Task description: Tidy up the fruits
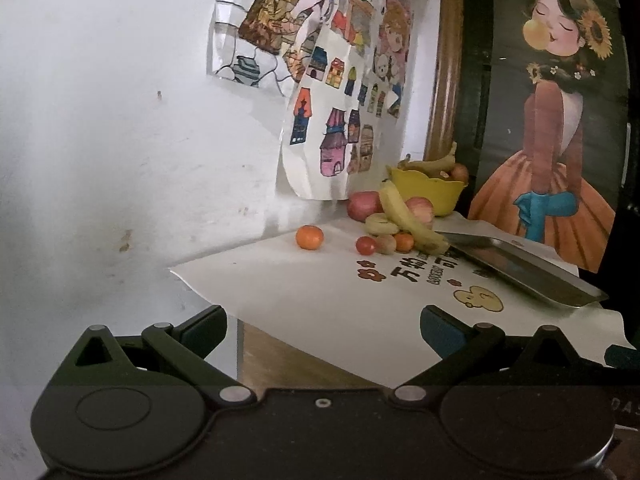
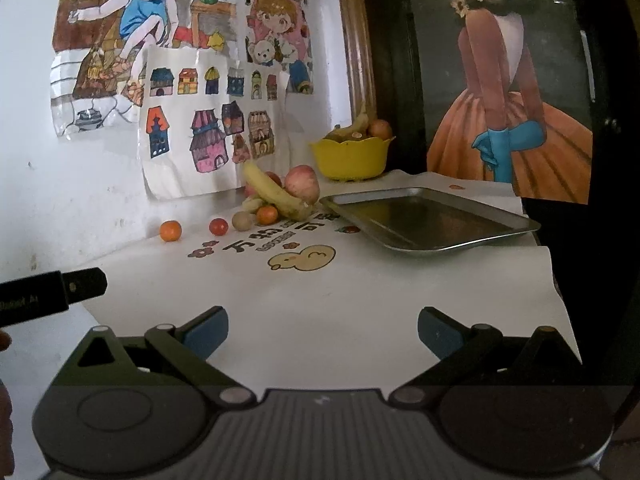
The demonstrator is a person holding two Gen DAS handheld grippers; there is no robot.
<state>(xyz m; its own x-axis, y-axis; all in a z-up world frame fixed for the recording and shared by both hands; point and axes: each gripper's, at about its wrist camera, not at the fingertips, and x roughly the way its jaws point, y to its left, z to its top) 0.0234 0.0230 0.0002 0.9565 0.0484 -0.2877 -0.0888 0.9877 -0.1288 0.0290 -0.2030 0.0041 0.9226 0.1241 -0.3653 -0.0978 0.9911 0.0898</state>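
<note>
While both jaws stand wide apart and empty, the left gripper (image 1: pixel 323 326) and right gripper (image 2: pixel 322 328) hover over the white printed paper sheet (image 2: pixel 320 300). Far ahead of the jaws lie a yellow banana (image 2: pixel 272 192) against red apples (image 2: pixel 302 182), small oranges (image 2: pixel 171 231), a rectangular steel tray (image 2: pixel 430 220) and a yellow scalloped bowl (image 2: pixel 350 158).

Soft, dim indoor light, heavy fisheye bending and dark vignetted corners, slight overall blur

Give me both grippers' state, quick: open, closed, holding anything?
Left gripper: open, fingers spread wide, holding nothing.
Right gripper: open, fingers spread wide, holding nothing.
</note>
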